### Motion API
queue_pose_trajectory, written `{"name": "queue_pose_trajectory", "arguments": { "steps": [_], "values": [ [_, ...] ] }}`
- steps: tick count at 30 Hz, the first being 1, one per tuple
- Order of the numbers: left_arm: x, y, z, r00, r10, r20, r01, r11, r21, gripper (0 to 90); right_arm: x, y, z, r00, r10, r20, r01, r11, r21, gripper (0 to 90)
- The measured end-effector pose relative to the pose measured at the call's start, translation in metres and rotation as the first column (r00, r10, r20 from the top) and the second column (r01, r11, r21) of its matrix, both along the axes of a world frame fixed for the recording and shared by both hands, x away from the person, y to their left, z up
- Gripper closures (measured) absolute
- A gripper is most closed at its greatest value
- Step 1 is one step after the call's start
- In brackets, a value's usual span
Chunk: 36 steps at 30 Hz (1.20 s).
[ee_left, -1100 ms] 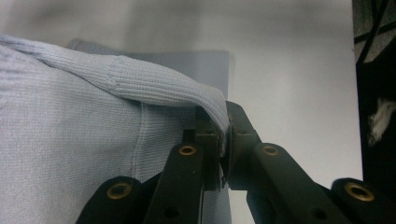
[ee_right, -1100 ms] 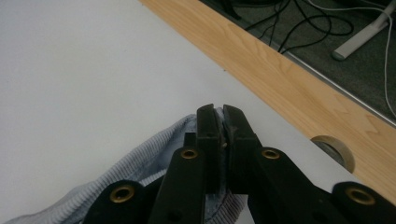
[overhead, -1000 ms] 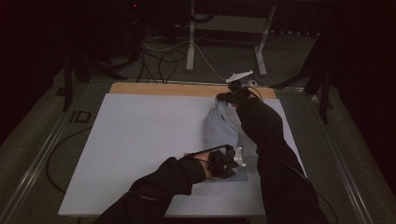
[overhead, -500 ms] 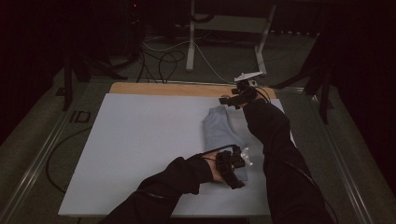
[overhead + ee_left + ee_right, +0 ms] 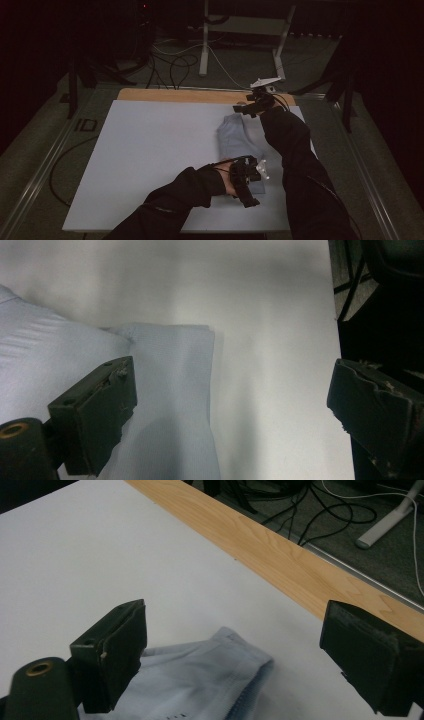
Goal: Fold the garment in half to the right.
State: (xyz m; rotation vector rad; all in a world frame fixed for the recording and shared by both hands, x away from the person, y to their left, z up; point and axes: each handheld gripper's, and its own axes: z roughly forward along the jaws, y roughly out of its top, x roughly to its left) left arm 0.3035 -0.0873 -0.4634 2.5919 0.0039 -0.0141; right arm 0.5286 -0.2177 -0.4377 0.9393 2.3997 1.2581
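Note:
A folded light-blue garment (image 5: 234,141) lies flat on the white tabletop (image 5: 150,150), right of centre. My left gripper (image 5: 251,176) hovers over its near end, open. In the left gripper view the cloth's folded corner (image 5: 170,390) lies under the left jaw, and bare table shows between the jaws (image 5: 235,385). My right gripper (image 5: 246,107) is at the garment's far end, open. In the right gripper view the cloth's rounded edge (image 5: 210,675) lies below and between the jaws (image 5: 237,630). Both pairs of jaws have just been opening, and nothing is gripped.
A wooden strip (image 5: 175,95) runs along the table's far edge (image 5: 280,550). Cables (image 5: 170,65) and a white stand's legs (image 5: 205,45) are on the floor behind it. Metal rails (image 5: 45,165) border the table. The left half of the white top is bare.
Both grippers have let go of the garment. The right one has lifted off its far end toward the back edge, and the cloth now lies flatter.

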Motion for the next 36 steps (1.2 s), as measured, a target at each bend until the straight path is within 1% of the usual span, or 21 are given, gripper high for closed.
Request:
{"name": "queue_pose_trajectory", "arguments": {
  "steps": [1,3,5,7,9,12,15,17,18,20,22,23,26,27,30,31,32,33,34,35,36],
  "values": [
    [-0.001,0.002,0.002,1.0,0.002,0.004,-0.002,1.0,0.0,5.4,-0.001,0.001,0.0,1.0,0.002,-0.001,-0.002,1.0,-0.001,11.5],
    [-0.001,0.007,0.005,1.0,0.0,-0.01,0.0,0.9999,-0.011,4.5,-0.003,0.002,0.0,1.0,0.006,-0.001,-0.006,1.0,-0.003,11.6],
    [-0.001,0.012,0.009,1.0,-0.003,-0.003,0.003,0.9999,-0.012,2.3,-0.004,0.003,-0.002,1.0,0.0,-0.004,0.0,1.0,-0.004,11.6],
    [-0.001,0.018,0.013,1.0,-0.005,-0.008,0.005,0.9998,-0.021,1.5,-0.006,0.005,-0.004,1.0,0.003,-0.003,-0.003,1.0,-0.006,11.6],
    [-0.001,0.025,0.017,0.9999,-0.004,-0.016,0.004,0.9994,-0.035,1.1,-0.008,0.006,-0.005,1.0,0.003,-0.006,-0.003,1.0,0.01,11.8],
    [0.0,0.035,0.022,0.9997,0.0,-0.023,-0.001,0.9984,-0.056,0.6,-0.011,0.008,-0.007,1.0,0.004,-0.002,-0.004,1.0,-0.003,12.9],
    [0.001,0.046,0.026,0.9993,0.013,-0.035,-0.016,0.9964,-0.083,0.5,-0.013,0.009,-0.009,0.9999,0.012,-0.002,-0.012,1.0,0.003,13.8],
    [0.001,0.053,0.027,0.9993,0.026,-0.027,-0.028,0.9951,-0.095,0.5,-0.015,0.009,-0.01,0.9994,0.025,0.022,-0.025,1.0,-0.011,13.9],
    [0.0,0.057,0.028,0.9991,0.035,-0.026,-0.037,0.995,-0.093,0.4,-0.015,0.009,-0.011,0.9995,0.025,0.02,-0.025,1.0,-0.004,13.8],
    [-0.001,0.065,0.029,0.9985,0.047,-0.026,-0.049,0.9944,-0.094,0.4,-0.016,0.008,-0.014,0.9996,0.028,0.009,-0.028,1.0,0.01,13.9],
    [-0.002,0.075,0.029,0.9975,0.066,-0.023,-0.068,0.9927,-0.1,0.4,-0.016,0.008,-0.017,0.9998,0.02,-0.007,-0.02,1.0,0.009,13.8],
    [-0.003,0.081,0.028,0.9967,0.077,-0.024,-0.079,0.9911,-0.107,0.4,-0.017,0.007,-0.018,0.9996,0.017,-0.02,-0.017,1.0,0.014,13.8],
    [-0.005,0.099,0.027,0.9931,0.114,-0.026,-0.117,0.9865,-0.115,0.4,-0.019,0.007,-0.023,0.9993,0.015,-0.034,-0.015,1.0,0.016,13.6],
    [-0.005,0.106,0.026,0.991,0.131,-0.027,-0.133,0.9834,-0.123,0.4,-0.02,0.007,-0.024,0.999,0.014,-0.043,-0.014,1.0,0.019,13.6],
    [-0.008,0.125,0.021,0.983,0.181,-0.028,-0.184,0.9697,-0.161,0.4,-0.021,0.007,-0.029,0.9991,0.004,-0.043,-0.003,1.0,0.018,14.0],
    [-0.01,0.131,0.02,0.9795,0.2,-0.018,-0.201,0.9638,-0.176,0.4,-0.02,0.006,-0.031,0.9985,-0.002,-0.055,0.003,1.0,0.017,14.4],
    [-0.012,0.137,0.018,0.977,0.213,-0.008,-0.21,0.9572,-0.199,0.4,-0.019,0.006,-0.034,0.9977,-0.005,-0.068,0.006,1.0,0.017,14.5],
    [-0.013,0.143,0.016,0.9727,0.232,-0.007,-0.228,0.9483,-0.221,0.5,-0.019,0.006,-0.036,0.9976,-0.012,-0.068,0.013,1.0,0.008,14.8],
    [-0.016,0.149,0.014,0.9655,0.26,0.004,-0.252,0.937,-0.242,0.5,-0.018,0.007,-0.038,0.997,-0.017,-0.076,0.017,1.0,0.005,15.1],
    [-0.018,0.155,0.011,0.9579,0.287,0.019,-0.273,0.9293,-0.249,0.5,-0.017,0.007,-0.04,0.9961,-0.019,-0.086,0.019,1.0,0.006,15.4],
    [-0.019,0.161,0.008,0.9515,0.307,0.019,-0.292,0.9218,-0.255,0.5,-0.017,0.007,-0.043,0.9952,-0.029,-0.093,0.028,1.0,-0.009,16.9]
  ]
}}
